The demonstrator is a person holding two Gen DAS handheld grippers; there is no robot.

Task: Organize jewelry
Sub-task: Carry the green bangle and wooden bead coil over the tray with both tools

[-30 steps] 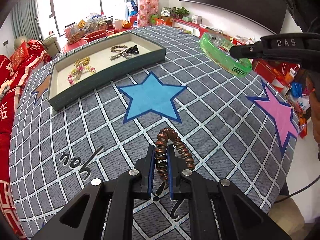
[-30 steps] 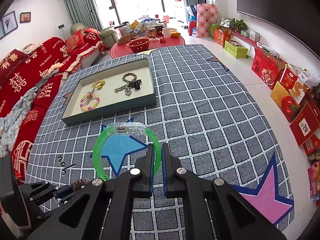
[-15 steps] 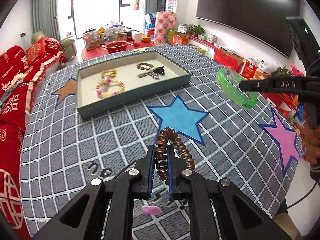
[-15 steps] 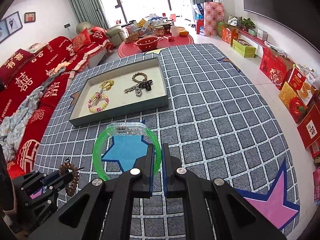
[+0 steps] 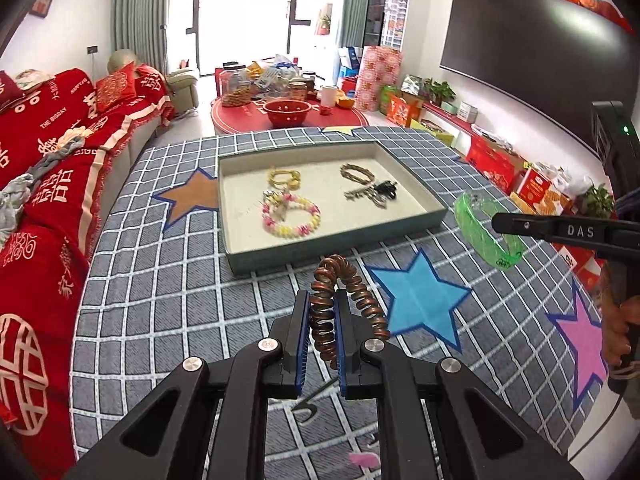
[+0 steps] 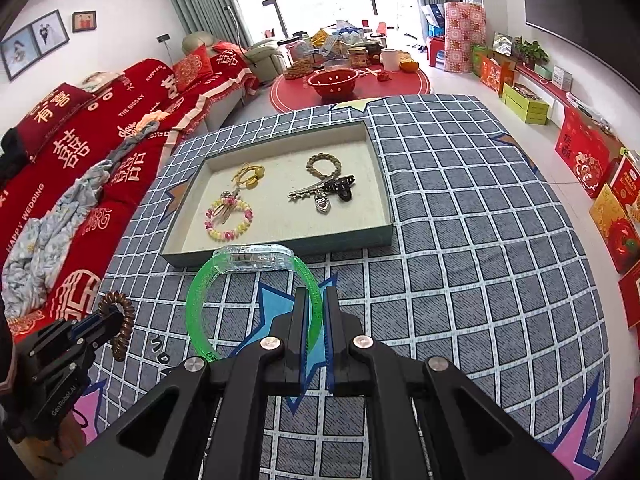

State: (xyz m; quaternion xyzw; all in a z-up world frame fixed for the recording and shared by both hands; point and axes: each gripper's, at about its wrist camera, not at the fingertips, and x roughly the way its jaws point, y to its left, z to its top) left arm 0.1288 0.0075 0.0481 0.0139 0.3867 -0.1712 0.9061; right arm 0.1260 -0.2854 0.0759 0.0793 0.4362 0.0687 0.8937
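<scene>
Green bangle (image 6: 256,300) – clamped in right hand-held gripper (image 6: 315,304)

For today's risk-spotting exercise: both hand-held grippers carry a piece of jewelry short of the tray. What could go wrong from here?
1. The green bangle is pinched only at one edge by the right hand-held gripper; it could swing or slip out.
2. The copper coil bracelet is springy and may pop from the left hand-held gripper.
3. The tray already holds pieces; a drop could tangle with the pastel bead bracelet.
</scene>
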